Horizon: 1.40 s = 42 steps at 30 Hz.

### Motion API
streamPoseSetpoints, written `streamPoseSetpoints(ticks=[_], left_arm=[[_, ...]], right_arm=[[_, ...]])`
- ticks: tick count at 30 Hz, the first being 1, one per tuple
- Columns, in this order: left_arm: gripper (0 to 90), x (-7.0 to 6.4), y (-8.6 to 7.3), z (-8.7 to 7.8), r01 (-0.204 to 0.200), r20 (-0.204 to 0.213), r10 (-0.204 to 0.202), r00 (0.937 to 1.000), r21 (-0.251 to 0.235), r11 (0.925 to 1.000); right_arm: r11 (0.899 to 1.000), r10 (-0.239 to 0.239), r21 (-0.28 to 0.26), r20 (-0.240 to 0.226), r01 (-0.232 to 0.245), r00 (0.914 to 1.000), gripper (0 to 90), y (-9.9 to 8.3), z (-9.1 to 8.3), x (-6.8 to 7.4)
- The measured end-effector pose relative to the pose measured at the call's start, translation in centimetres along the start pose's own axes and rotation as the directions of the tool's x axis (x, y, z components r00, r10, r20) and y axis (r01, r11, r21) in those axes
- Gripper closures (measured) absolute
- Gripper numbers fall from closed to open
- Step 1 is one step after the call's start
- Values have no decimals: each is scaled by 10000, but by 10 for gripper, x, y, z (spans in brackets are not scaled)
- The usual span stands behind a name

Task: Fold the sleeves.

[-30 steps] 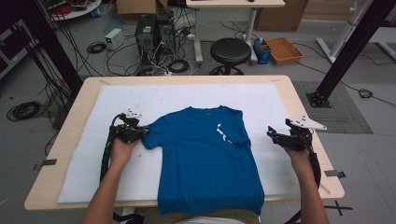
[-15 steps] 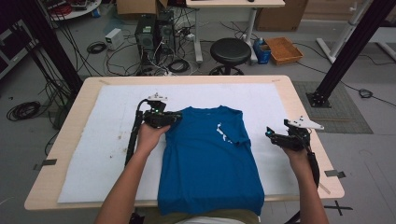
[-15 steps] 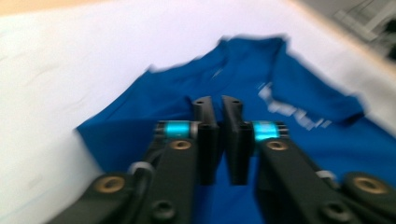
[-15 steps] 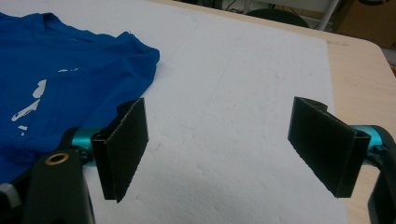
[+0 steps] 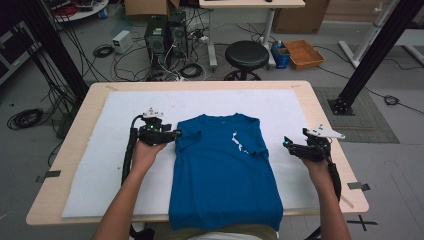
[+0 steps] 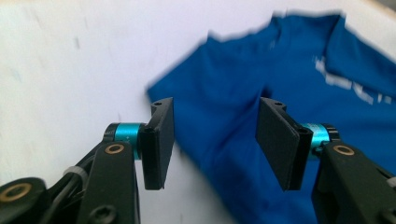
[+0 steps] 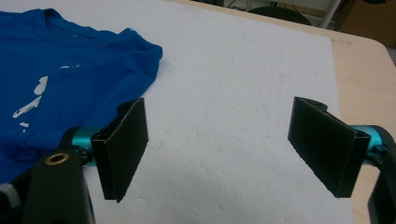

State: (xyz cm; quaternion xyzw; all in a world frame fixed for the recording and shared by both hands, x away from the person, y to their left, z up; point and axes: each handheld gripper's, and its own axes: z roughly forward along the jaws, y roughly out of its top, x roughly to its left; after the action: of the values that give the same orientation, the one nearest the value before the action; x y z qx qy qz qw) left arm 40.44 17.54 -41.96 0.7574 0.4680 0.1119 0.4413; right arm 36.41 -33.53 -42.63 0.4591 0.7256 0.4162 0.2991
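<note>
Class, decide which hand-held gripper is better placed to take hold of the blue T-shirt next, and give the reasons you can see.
Left. The left hand-held gripper is open right at the T-shirt's folded sleeve edge, with blue cloth between its jaws in its own view. The right hand-held gripper is open over the bare white mat, clear of the shirt.

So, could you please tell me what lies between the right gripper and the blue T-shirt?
Only bare white foam sheet lies between the right gripper and the blue T-shirt, as the high view shows.

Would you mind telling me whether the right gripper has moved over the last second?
No. In the high view the right gripper sits at the same spot by the right edge of the white mat, open, beside the blue T-shirt.
</note>
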Motion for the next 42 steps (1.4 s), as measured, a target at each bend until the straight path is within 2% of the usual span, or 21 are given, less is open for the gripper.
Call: streamPoseSetpoints(ticks=[3, 7, 10, 13, 14, 15, 16, 17, 18, 19, 21, 22, 23, 24, 25, 28, 35, 36, 37, 38, 42], left_arm=[[384, 8, -8, 5, 682, 327, -693, 9971, 337, 9971], [482, 8, -9, 11, 626, 436, -648, 9969, 501, 9968], [766, -3, -9, 14, -199, 766, 167, 9969, 405, 9990], [823, -9, -8, 12, -824, 929, 799, 9925, 241, 9963], [823, -17, -7, 9, -1425, 1376, 1417, 9803, -35, 9898], [822, -17, -7, 9, -1425, 1376, 1417, 9803, -35, 9898], [821, -24, -7, 7, -1728, 1984, 1763, 9641, -349, 9843], [807, -24, -7, 7, -1728, 1984, 1763, 9641, -349, 9843], [766, -30, -8, 8, -2082, 2728, 2138, 9380, -497, 9768], [690, -33, -9, 8, -2198, 2762, 2247, 9345, -488, 9743], [514, -34, -9, 8, -2140, 2606, 2190, 9403, -477, 9757], [485, -33, -9, 4, -1878, 2159, 1988, 9560, -707, 9797], [464, -33, -9, 4, -1878, 2159, 1988, 9560, -707, 9797], [434, -26, -10, -2, -1636, 1605, 1758, 9712, -865, 9827], [397, -26, -10, -2, -1636, 1605, 1758, 9712, -865, 9827], [285, -7, -19, -17, -1137, 536, 1223, 9910, -1415, 9834], [237, 18, -40, -35, -1033, 90, 1083, 9941, -2312, 9674], [241, 21, -41, -41, -1377, 188, 1487, 9887, -2791, 9503], [251, 21, -41, -41, -1377, 188, 1487, 9887, -2791, 9503], [250, 22, -43, -48, -2036, 15, 2161, 9764, -3289, 9222], [250, 24, -48, -51, -2169, -29, 2329, 9725, -3752, 9012]], right_arm=[[10000, -39, 81, -11, 39, 10000, 199, 0, 2, 1], [9999, -88, 134, -27, 88, 10000, 199, 0, 3, 2], [9999, -66, 109, -14, 67, 10000, 200, 0, 2, 1], [9999, -10, 124, 17, 10, 10000, 200, -1, 2, 0], [9999, 8, 157, -1, -8, 10000, 199, -1, 3, 0], [9999, 8, 157, -1, -8, 10000, 199, -1, 3, 0], [9998, 12, 177, 6, -12, 10000, 200, -2, 3, 0], [9998, 12, 177, 6, -12, 10000, 200, -2, 3, 0], [9998, -39, 186, -4, 39, 10000, 200, -2, 3, 0], [9998, -38, 175, -15, 39, 10000, 199, -2, 3, 0], [9998, -37, 175, -17, 37, 10000, 200, -2, 3, 0], [9999, -26, 161, -18, 26, 10000, 200, -2, 3, 0], [9999, 8, 170, 2, -8, 10000, 200, -2, 2, 0], [9999, 17, 150, 3, -17, 10000, 200, -2, 2, 0], [9999, 17, 150, 3, -17, 10000, 200, -2, 2, 0], [9999, 19, 145, 17, -19, 10000, 200, -2, 3, 0], [10000, 59, -50, -58, -59, 10000, 199, 0, 0, -2], [9999, 24, -124, -154, -26, 9999, 199, 1, -2, -3], [9999, 24, -124, -154, -26, 9999, 199, 1, -2, -3], [9999, -20, -110, -326, 17, 9995, 199, 1, -3, -3], [9999, -100, -62, -689, 96, 9976, 199, 1, -4, -4]])
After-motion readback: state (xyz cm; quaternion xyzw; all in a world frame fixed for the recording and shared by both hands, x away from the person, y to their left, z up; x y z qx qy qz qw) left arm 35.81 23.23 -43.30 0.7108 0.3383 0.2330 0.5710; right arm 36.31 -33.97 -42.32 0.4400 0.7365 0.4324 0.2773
